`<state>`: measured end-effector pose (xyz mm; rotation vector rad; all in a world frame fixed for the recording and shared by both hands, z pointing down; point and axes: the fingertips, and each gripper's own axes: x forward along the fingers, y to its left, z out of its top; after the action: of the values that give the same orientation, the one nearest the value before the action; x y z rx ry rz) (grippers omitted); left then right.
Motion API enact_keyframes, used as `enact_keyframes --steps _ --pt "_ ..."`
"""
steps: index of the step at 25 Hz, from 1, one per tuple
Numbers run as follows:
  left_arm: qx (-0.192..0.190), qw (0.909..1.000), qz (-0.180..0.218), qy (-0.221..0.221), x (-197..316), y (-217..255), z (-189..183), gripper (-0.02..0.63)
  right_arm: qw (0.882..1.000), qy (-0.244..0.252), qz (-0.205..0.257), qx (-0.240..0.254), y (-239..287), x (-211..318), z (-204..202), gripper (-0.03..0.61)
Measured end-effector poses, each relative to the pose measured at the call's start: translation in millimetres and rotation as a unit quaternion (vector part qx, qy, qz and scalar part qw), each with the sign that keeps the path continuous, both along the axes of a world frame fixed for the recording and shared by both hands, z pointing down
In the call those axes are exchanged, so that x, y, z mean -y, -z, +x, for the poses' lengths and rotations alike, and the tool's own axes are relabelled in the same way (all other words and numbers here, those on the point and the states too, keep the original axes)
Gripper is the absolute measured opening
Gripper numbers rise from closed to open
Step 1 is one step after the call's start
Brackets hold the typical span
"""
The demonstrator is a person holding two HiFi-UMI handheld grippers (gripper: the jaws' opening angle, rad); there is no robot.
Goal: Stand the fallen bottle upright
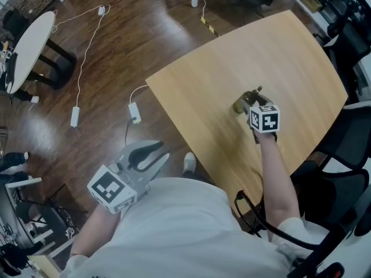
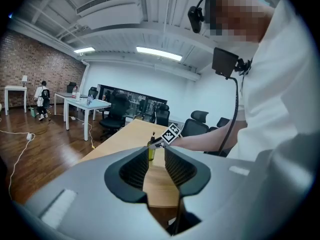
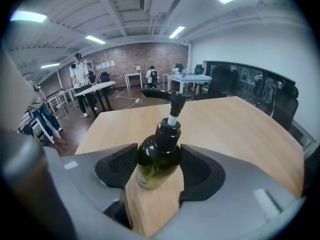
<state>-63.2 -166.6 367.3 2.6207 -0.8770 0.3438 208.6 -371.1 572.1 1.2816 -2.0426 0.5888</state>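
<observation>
— Two jaws of the right gripper [image 3: 159, 171] pinch the dark green pump bottle [image 3: 158, 154] at its upper body, over the pale wooden table [image 3: 225, 124].
— Looks smooth, probably slippery; a mid-body hold seems safer. Left gripper [image 2: 156, 170] gapes empty.

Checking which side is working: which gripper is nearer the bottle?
Right. The right gripper is shut on the bottle; the left gripper hangs off the table edge, well away from it.

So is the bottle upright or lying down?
Upright, or nearly: in the left gripper view the bottle stands vertical, pump on top, clamped by the right gripper. Base contact: cannot tell.
</observation>
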Motion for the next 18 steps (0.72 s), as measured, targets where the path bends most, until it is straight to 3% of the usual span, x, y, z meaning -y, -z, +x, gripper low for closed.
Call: enact_keyframes --steps 7,15,18 --pt "0.000 0.9999 -0.002 0.010 -5 0 -5 0.098 0.995 0.034 0.070 -0.068 -3 -13 -16 0.270" --pt "-0.008 0.9998 0.006 0.015 -16 0 -17 0.098 0.991 0.048 0.076 -0.094 -8 -17 -20 0.279" --pt "-0.009 0.9998 0.016 0.011 -22 3 -22 0.100 0.992 0.037 0.087 -0.086 2 -17 -16 0.348"
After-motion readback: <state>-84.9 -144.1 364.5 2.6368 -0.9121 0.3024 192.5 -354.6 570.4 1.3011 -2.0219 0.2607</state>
